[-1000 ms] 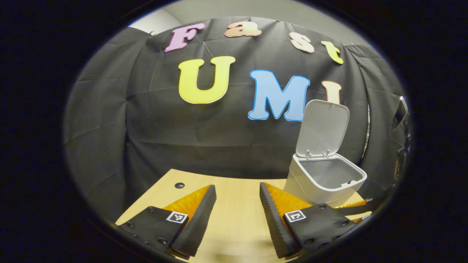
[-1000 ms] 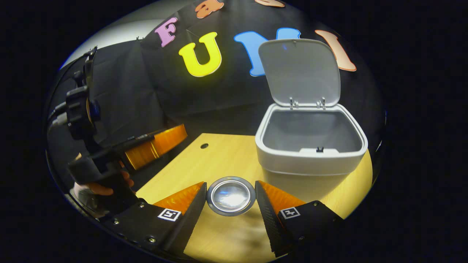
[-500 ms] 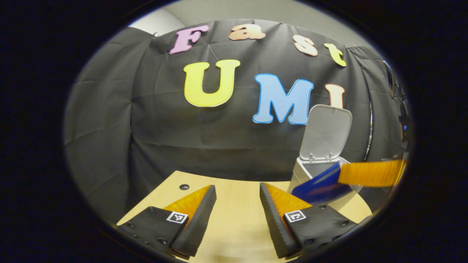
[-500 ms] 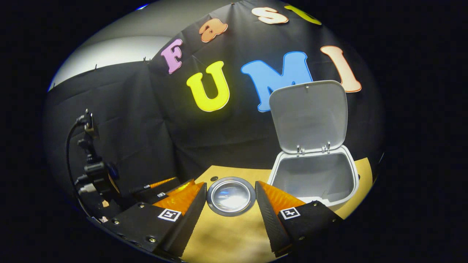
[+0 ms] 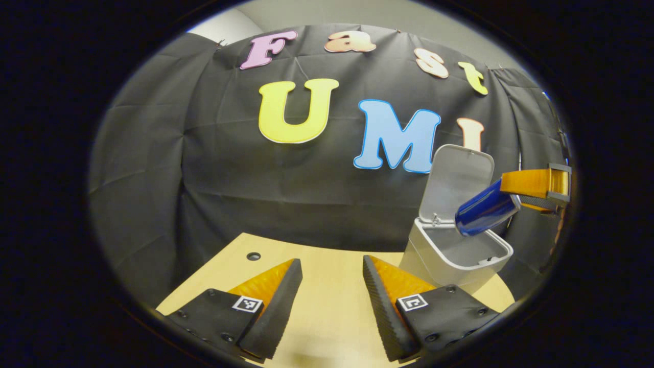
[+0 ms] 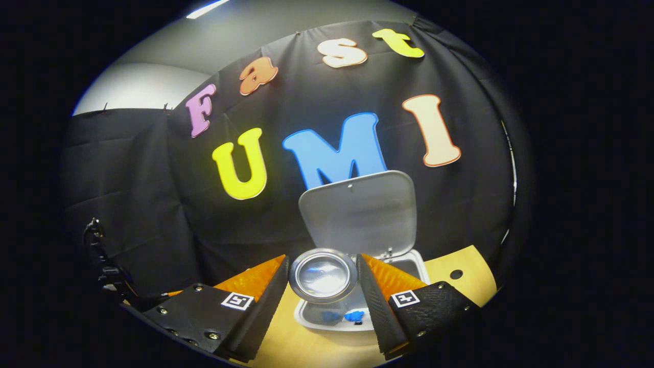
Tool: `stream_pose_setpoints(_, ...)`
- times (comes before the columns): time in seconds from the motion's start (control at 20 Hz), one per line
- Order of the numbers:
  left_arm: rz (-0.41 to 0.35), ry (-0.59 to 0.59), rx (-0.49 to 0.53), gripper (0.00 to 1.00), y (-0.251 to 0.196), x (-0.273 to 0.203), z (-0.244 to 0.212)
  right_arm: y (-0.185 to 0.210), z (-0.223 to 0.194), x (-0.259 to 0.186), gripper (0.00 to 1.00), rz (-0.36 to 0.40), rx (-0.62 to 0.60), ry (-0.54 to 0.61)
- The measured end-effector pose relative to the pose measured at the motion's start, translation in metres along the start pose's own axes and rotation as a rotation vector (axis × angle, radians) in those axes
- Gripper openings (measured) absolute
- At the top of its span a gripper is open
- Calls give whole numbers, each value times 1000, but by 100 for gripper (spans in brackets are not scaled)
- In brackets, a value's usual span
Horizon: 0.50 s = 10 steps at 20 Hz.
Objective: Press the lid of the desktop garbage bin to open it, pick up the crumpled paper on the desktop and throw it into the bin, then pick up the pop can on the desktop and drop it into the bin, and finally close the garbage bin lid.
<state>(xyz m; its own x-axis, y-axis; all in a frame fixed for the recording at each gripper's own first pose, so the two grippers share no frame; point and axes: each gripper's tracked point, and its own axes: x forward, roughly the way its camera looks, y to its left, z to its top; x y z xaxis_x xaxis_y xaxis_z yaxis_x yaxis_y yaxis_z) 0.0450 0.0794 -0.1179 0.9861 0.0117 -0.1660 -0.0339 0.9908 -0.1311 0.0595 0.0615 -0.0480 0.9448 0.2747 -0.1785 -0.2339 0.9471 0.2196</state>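
1. One change is noted: the blue metal pop can point(image 5: 486, 207), pinched between the jaws of the right gripper point(image 6: 323, 301), has been carried up from the tan wooden surface point(image 5: 327, 286) to above the open grey plastic bin point(image 5: 454, 255), lid point(image 6: 357, 212) raised; release is judged next.
2. Left gripper point(image 5: 332, 301) is held low with jaws spread, empty.
3. Crumpled paper cannot be confirmed; blue bits in the bin point(image 6: 352, 316) are unclear. In the right gripper view the can is seen end-on.

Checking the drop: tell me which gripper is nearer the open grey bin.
Right. The right gripper holds the blue can above the grey plastic bin; the left gripper sits off beside it.
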Motion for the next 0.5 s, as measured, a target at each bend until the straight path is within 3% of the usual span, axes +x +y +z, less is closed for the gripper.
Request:
stream_pose_setpoints(0.05,-4,4,-4,81,-1,0,-2,-8,3,0,83,-26,-4,-12)
stream_pose_setpoints(0.15,-8,8,-8,85,-2,3,-3,-19,5,3,83,-59,-23,-28)
stream_pose_setpoints(0.2,-9,9,-9,81,-3,4,-3,-22,4,4,83,-69,-34,-26)
stream_pose_setpoints(0.5,-4,16,-14,81,2,6,-8,-25,-2,10,83,-107,-90,-23)
